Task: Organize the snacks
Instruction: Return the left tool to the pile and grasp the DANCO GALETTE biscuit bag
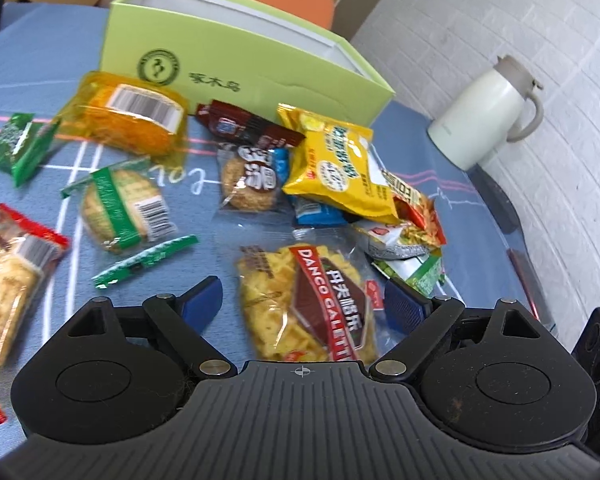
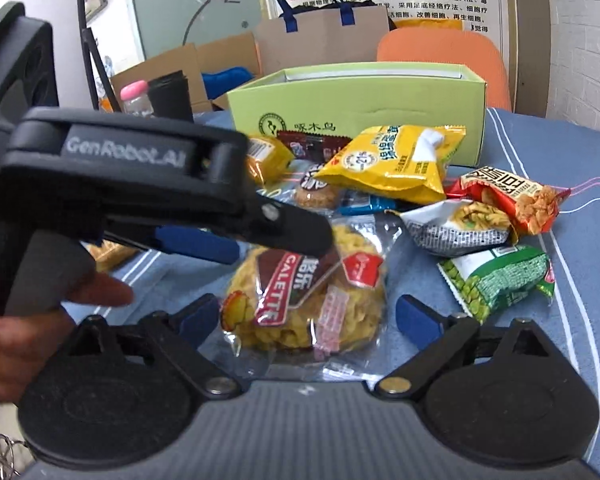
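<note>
Left wrist view has the left gripper (image 1: 302, 300) spread wide with nothing in it, its blue pads sitting on either side of the Danco galette pack (image 1: 306, 304) that lies flat on the tabletop (image 1: 476, 240). Same story from the right wrist view: the right gripper (image 2: 310, 318) is also wide open and empty, parked around the same pack, with the other tool crossing in from the left over the top of it. So both are lined up on 1 snack, and honestly I can't tell which one is meant to take it.

Behind the pile sits the open green box (image 1: 240, 60), which I'd guess is where everything ends up. None of the loose stuff looks sorted yet: the yellow chip bag (image 1: 336, 168) leans on other packs right in front of the box, the green pea bag (image 2: 500, 280) is off to the right, and round cookie packs are scattered on the left.

My read: this is the grab step for the first item. Next move needs 1 gripper to close on the crinkly wrapper edge without crushing the waffles, lift, then clear the box's front wall. The other should back off first, they're crowding each other.
</note>
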`<action>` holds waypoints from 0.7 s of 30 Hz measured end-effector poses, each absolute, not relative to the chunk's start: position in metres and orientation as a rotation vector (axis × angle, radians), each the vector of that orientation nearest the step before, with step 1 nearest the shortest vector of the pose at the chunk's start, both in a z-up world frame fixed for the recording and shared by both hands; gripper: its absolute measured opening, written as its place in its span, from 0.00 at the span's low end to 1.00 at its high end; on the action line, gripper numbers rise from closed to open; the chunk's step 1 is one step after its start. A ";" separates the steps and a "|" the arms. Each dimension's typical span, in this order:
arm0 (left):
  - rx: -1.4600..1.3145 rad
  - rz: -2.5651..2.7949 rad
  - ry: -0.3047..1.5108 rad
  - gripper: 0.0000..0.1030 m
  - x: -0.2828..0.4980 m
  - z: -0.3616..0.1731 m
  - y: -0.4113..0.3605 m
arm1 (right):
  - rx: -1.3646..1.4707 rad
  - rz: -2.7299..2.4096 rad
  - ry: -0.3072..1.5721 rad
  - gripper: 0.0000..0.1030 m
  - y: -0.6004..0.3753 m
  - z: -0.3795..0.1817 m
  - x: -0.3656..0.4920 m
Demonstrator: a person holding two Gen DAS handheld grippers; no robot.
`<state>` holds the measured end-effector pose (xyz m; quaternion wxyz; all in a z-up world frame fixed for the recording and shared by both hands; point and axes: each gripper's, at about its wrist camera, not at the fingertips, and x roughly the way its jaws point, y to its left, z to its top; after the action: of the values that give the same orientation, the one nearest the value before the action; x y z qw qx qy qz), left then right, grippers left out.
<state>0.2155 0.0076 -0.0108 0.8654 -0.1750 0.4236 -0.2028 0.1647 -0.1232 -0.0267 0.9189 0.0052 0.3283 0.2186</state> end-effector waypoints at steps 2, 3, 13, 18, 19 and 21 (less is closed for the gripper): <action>-0.365 -0.433 0.892 0.74 0.216 -0.012 0.005 | -0.002 0.447 0.670 0.96 -0.121 -0.027 0.165; -0.363 -0.435 0.896 0.74 0.217 -0.013 0.003 | -0.003 0.443 0.666 0.97 -0.120 -0.028 0.164; -0.364 -0.445 0.893 0.74 0.216 -0.015 0.004 | -0.012 0.454 0.667 0.97 -0.118 -0.027 0.162; -0.375 -0.456 0.892 0.71 0.213 -0.016 0.008 | 0.038 0.441 0.664 0.97 -0.127 -0.025 0.168; -0.377 -0.456 0.891 0.70 0.214 -0.016 0.008 | 0.040 0.437 0.663 0.97 -0.126 -0.025 0.168; -0.358 -0.451 0.886 0.66 0.215 -0.017 0.006 | 0.025 0.445 0.666 0.97 -0.121 -0.025 0.169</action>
<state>0.2148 0.0059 -0.0166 0.8636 -0.1710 0.4227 -0.2150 0.1692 -0.1213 -0.0254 0.9208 0.0121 0.3242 0.2164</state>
